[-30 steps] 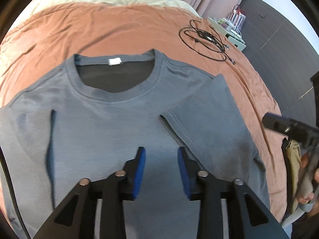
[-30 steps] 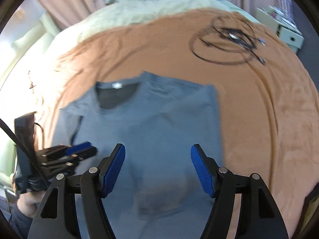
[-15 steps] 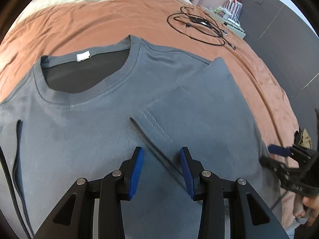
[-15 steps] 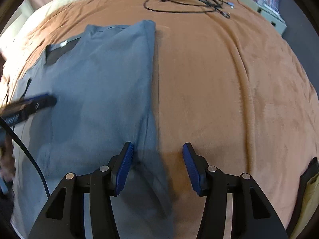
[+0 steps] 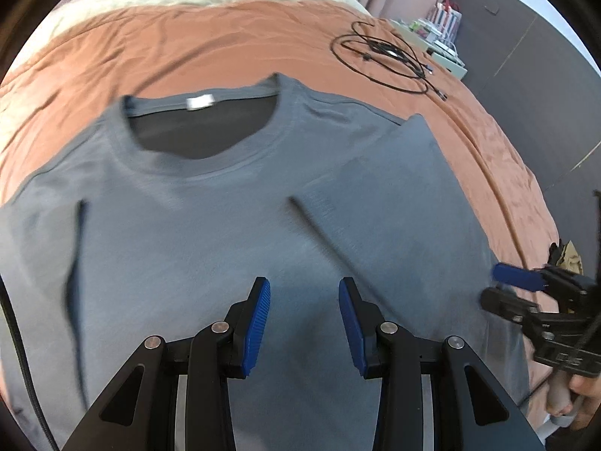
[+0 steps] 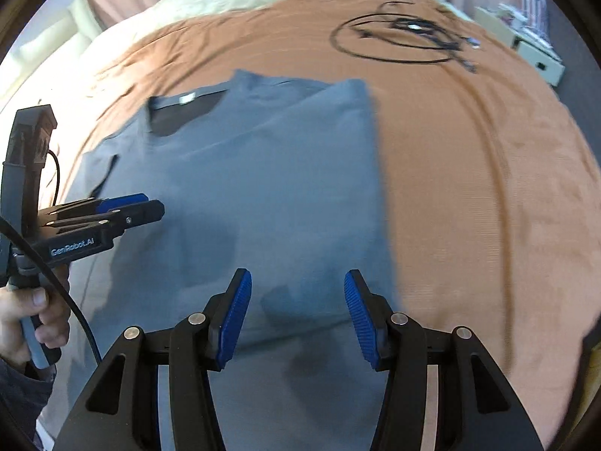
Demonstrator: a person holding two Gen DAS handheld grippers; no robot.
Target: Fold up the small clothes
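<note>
Left wrist view: the grey T-shirt (image 5: pixel 210 233) lies flat on the rust-brown bedspread (image 5: pixel 210 45) of the bed, neck opening and white label (image 5: pixel 200 101) at its far end. The shirt's right sleeve and side are folded inward over the body, leaving a straight edge on that side. The left gripper (image 5: pixel 304 312) hovers over the lower middle of the T-shirt, its blue-padded jaws parted with nothing between them. At the shirt's right edge the right gripper (image 5: pixel 503 285) appears side-on. Beyond the T-shirt's far right corner a coil of black cable (image 5: pixel 383 60) rests on the bedspread. From the right wrist view, the right gripper (image 6: pixel 296 312) hangs above the shirt's (image 6: pixel 244 195) lower folded part, jaws wide and empty, while the left gripper (image 6: pixel 146 206) sits over the shirt's left side.
</note>
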